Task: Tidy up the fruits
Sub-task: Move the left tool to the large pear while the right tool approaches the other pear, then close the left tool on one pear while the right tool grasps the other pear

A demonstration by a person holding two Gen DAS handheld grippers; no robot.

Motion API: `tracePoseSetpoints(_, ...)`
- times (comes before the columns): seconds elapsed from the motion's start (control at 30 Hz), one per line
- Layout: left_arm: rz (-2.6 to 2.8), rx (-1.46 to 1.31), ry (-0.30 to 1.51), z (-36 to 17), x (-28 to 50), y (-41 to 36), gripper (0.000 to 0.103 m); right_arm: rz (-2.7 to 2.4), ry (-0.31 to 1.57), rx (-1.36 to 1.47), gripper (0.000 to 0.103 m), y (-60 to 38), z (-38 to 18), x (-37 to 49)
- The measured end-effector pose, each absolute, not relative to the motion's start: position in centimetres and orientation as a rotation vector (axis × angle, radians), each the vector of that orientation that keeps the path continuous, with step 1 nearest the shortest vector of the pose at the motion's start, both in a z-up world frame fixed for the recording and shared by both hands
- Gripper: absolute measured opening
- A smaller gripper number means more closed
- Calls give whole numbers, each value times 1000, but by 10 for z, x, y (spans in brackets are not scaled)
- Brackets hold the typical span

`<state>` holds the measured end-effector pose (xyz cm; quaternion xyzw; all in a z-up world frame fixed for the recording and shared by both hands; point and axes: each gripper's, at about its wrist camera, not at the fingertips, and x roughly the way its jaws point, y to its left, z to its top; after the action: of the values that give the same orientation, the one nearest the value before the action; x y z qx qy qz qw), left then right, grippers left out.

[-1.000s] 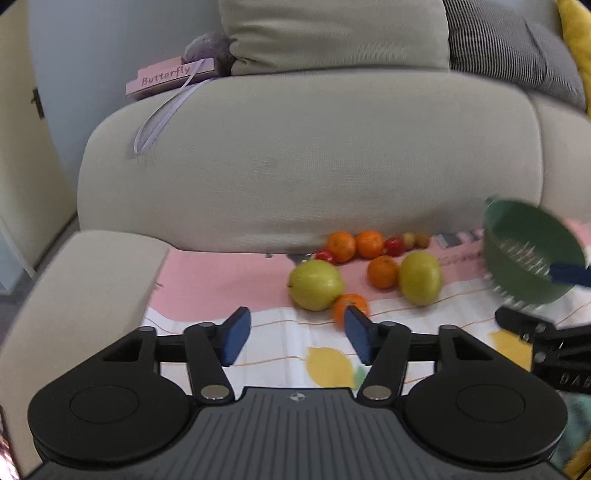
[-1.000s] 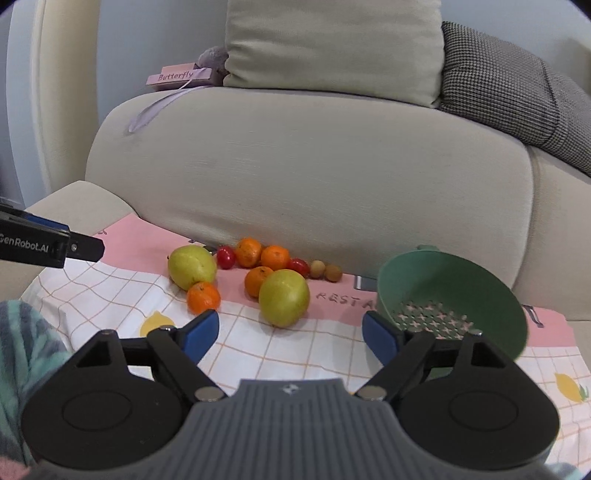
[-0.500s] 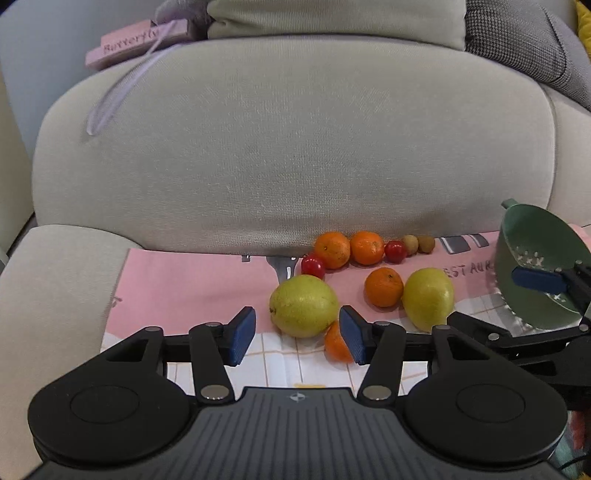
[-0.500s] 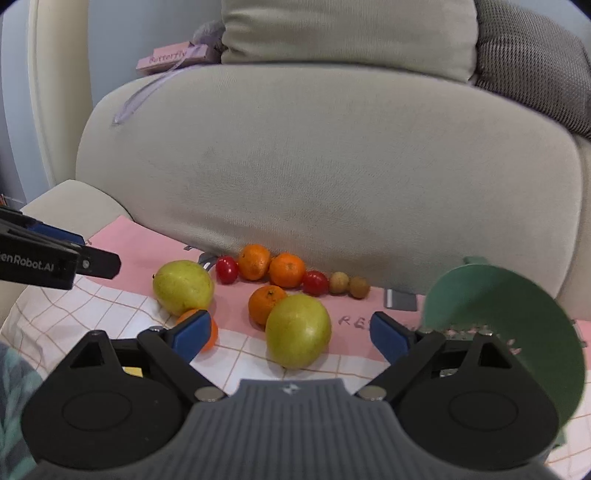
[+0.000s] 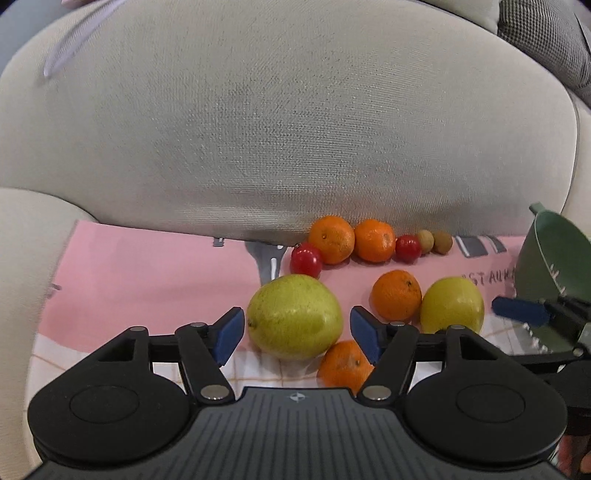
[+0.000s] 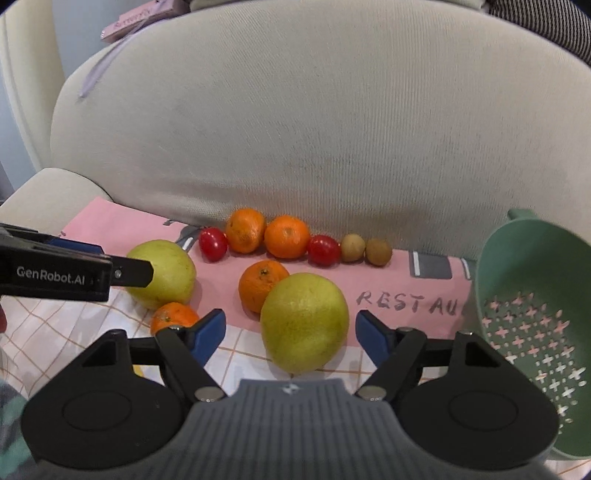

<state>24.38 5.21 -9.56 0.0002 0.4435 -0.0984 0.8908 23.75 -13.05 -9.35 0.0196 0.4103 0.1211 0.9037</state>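
No fruit in the green colander [image 6: 532,295] yet: left gripper [image 5: 295,328], jaws just widened, brackets one yellow-green pear [image 5: 293,321] untouched, right gripper [image 6: 290,332], jaws just narrowed, brackets the other pear [image 6: 304,321], both on the cloth [image 6: 388,295].

Home living room – beige sofa [image 5: 295,122], cushions [image 5: 546,33].

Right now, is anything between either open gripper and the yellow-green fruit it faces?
Nothing visible. The left gripper frames the left yellow-green fruit, the right gripper the right yellow-green fruit; both stand open, pads apart from the fruit. A small orange lies beside the left one.
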Motion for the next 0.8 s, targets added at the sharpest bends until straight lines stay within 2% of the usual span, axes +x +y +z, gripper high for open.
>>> tracePoseSetpoints(0.1,-207,-15,916,-105,250,53,81,242,865,46,75,-129,-101,244)
tracePoseSetpoints(0.3,-215,-77,937,-121,262,58,82,243,880,54,75,-128,-109,253)
tracePoseSetpoints(0.63,-211,-91,946,-131,268,57,82,224,908,31,64,-125,-116,260)
tracePoseSetpoints(0.8,-214,-98,948,-129,267,56,78,215,911,25,61,-126,-116,261)
